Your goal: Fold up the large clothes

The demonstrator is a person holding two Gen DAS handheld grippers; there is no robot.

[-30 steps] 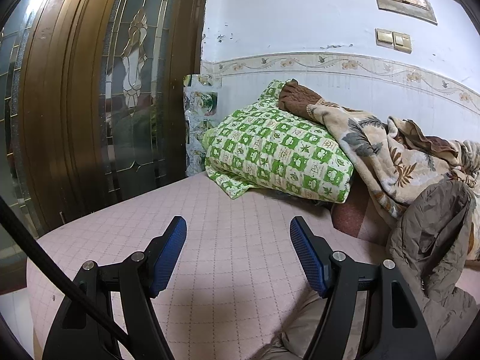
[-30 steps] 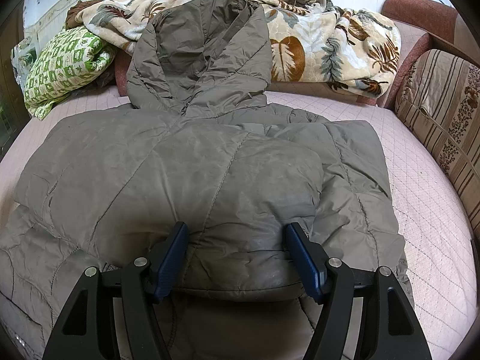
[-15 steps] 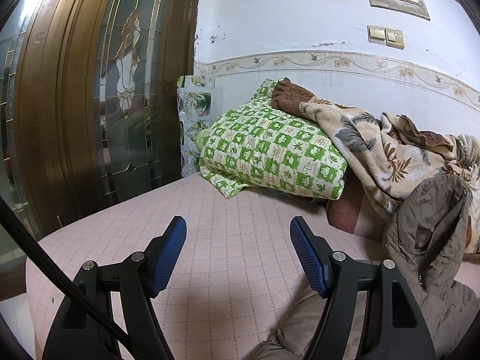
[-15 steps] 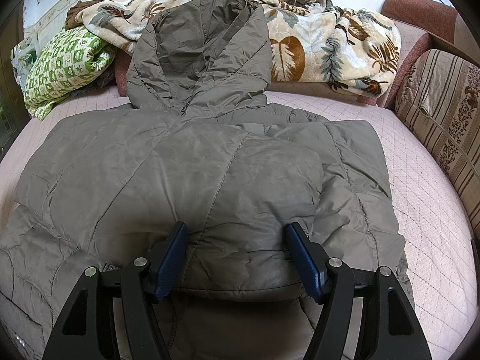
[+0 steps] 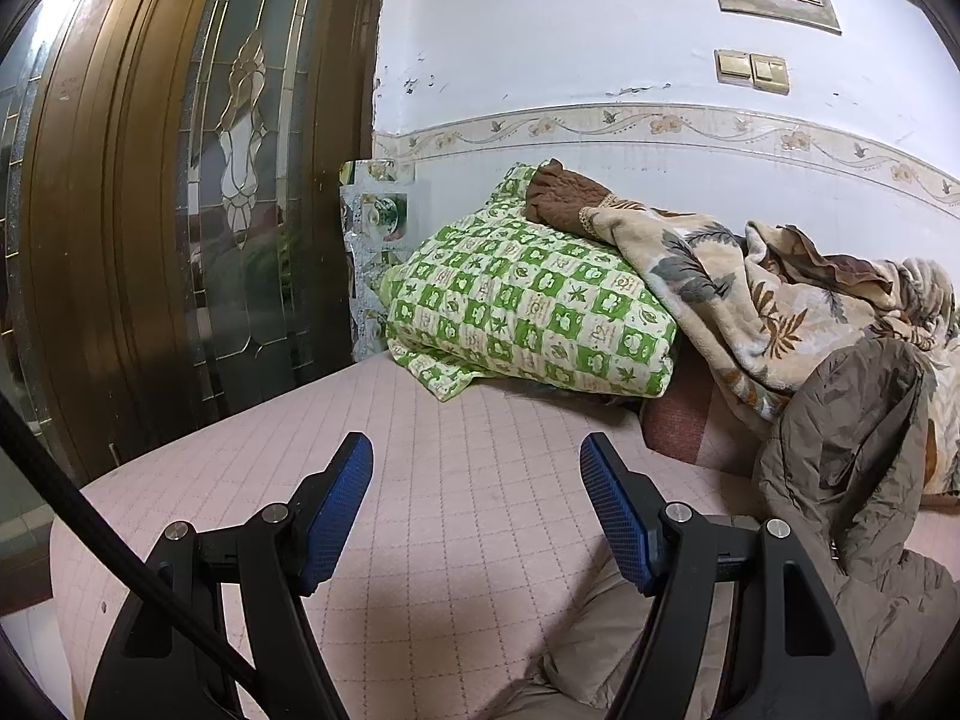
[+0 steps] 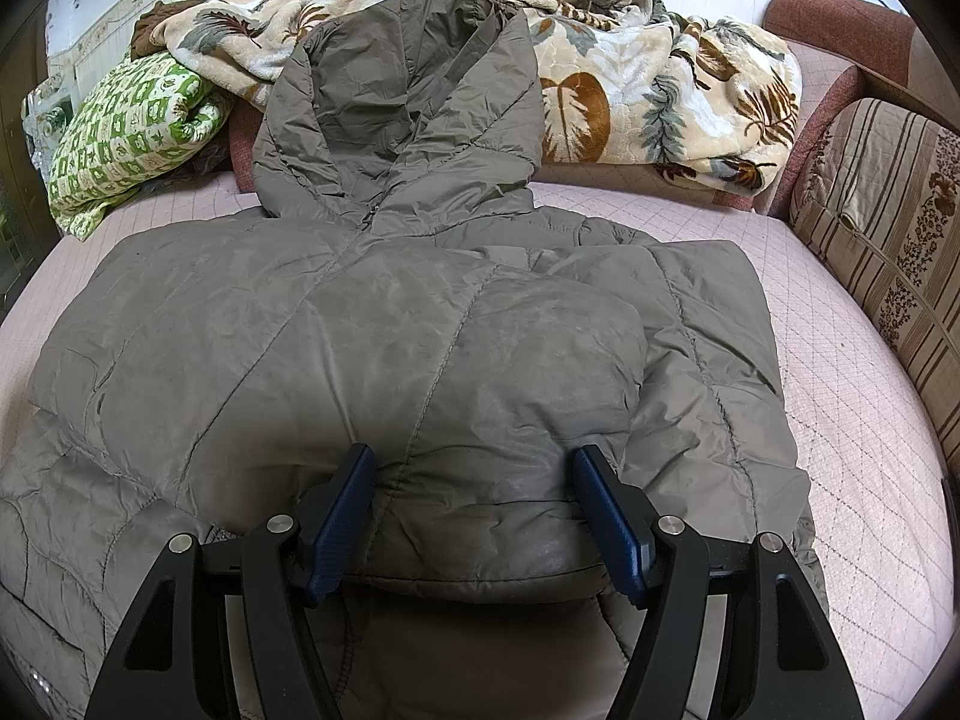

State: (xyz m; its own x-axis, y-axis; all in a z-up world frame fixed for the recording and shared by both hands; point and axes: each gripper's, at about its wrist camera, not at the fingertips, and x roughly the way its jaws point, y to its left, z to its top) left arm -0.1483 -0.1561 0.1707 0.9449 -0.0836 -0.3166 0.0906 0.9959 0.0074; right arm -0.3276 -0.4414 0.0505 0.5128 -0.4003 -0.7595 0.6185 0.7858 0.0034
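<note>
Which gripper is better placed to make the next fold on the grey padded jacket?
Right, probably. The right gripper sits over the jacket, jaws apart around a puffed fold. The left gripper hangs open over the bare pink cover, jacket off to its side.

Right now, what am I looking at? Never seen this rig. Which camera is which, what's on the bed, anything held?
No robot here: a person carries a hand-held gripper in each hand, each with a fisheye camera looking along its two blue-padded fingers. The left view shows the left hand-held gripper open over the bare pink quilted bed cover, holding nothing. The right view shows the right hand-held gripper straddling a folded-over part of the grey hooded puffer jacket; whether it grips is unclear. Behind: a green checked pillow and floral blanket.
</note>
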